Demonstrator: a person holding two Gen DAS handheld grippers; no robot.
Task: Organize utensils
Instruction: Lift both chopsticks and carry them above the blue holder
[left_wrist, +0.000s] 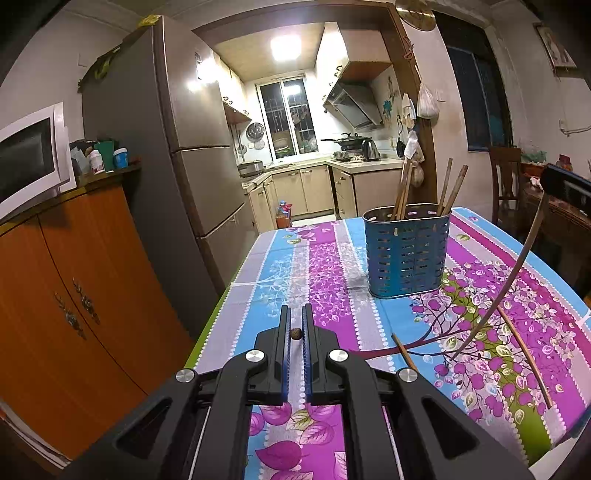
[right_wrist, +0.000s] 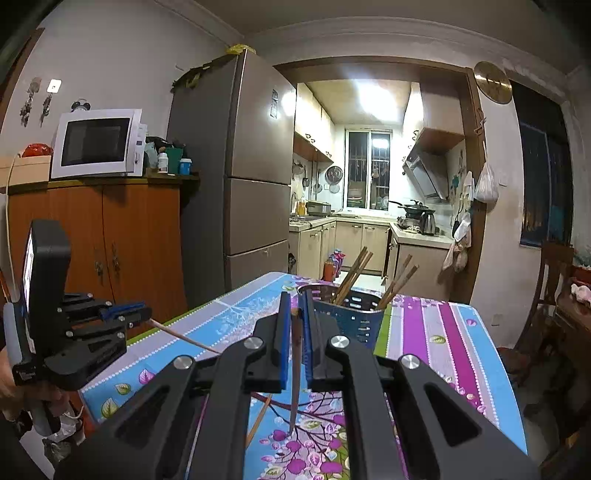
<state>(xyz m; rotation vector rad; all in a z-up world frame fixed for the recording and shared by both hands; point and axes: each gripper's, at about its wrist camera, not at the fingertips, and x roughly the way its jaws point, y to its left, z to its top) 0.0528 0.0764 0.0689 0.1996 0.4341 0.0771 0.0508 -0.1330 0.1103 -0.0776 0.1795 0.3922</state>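
floral tablecloth table (left_wrist: 325, 266), blue perforated utensil holder (left_wrist: 406, 254) standing on it with chopsticks inside. two loose chopsticks (left_wrist: 526, 360) lie beside it. left gripper (left_wrist: 296, 334) clamps one chopstick end-on, right gripper (right_wrist: 295, 314) clamps another chopstick (right_wrist: 294, 376).

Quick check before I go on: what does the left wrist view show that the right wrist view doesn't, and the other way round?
Left wrist only: the right gripper from outside, the right-hand chopstick hanging tip-down over the floral tablecloth, and the whole front of the blue utensil holder.
Right wrist only: the left gripper side-on, the left-hand chopstick sticking out from it, and the person's hand below.
Both: the holder with its upright chopsticks, the tablecloth, a loose chopstick lying on it, and each gripper shut on one chopstick.
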